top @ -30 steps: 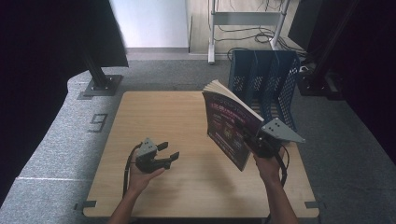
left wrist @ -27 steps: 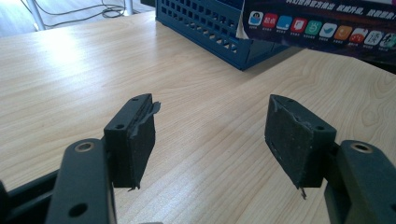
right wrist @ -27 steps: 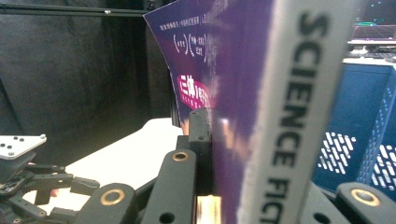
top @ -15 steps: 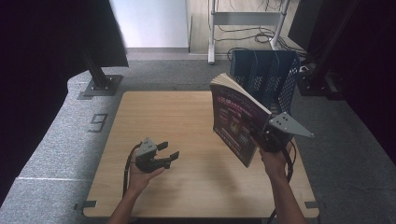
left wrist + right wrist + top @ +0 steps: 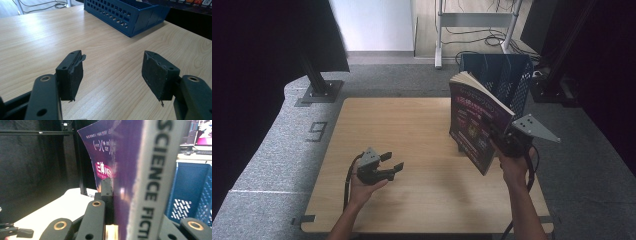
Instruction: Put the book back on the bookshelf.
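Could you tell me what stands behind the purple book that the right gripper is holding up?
Behind the purple book stands a blue slotted file rack at the table's far right corner. The book covers the rack's lower left part, so what its compartments hold cannot be seen.

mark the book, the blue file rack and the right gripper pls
book (image 5: 472,125): high view, purple front cover.
blue file rack (image 5: 507,80): high view, perforated side wall.
right gripper (image 5: 496,139): high view, jaws clamped on the book's spine edge.

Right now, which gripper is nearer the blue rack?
Right. The right gripper holds the purple book upright just in front of the blue rack. The left gripper rests open across the table, well away from it.
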{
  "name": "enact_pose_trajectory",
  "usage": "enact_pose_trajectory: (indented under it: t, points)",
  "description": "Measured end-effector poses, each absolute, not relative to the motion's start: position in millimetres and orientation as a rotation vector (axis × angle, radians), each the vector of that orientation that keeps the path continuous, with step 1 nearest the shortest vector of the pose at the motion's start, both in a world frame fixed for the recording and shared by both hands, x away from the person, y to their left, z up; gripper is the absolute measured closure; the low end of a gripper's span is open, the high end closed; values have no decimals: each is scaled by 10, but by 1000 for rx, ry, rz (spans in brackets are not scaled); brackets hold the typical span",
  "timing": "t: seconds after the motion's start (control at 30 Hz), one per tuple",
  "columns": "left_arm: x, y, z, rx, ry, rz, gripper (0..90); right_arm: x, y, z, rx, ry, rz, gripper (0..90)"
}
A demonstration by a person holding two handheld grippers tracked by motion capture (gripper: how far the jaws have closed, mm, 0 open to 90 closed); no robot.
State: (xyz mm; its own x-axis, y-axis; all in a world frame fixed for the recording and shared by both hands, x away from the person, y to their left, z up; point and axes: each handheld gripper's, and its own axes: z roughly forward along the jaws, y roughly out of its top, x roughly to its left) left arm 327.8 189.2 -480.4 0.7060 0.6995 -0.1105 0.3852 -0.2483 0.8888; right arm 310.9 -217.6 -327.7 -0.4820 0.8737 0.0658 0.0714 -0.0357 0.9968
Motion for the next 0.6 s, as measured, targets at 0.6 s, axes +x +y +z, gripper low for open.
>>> enact_pose_trajectory:
  t: [0.6]
  points:
    - [3290, 1888, -4823, 1880, 851, 368, 339, 3256, -2357, -3267, 1061, 1521, 1555, 817]
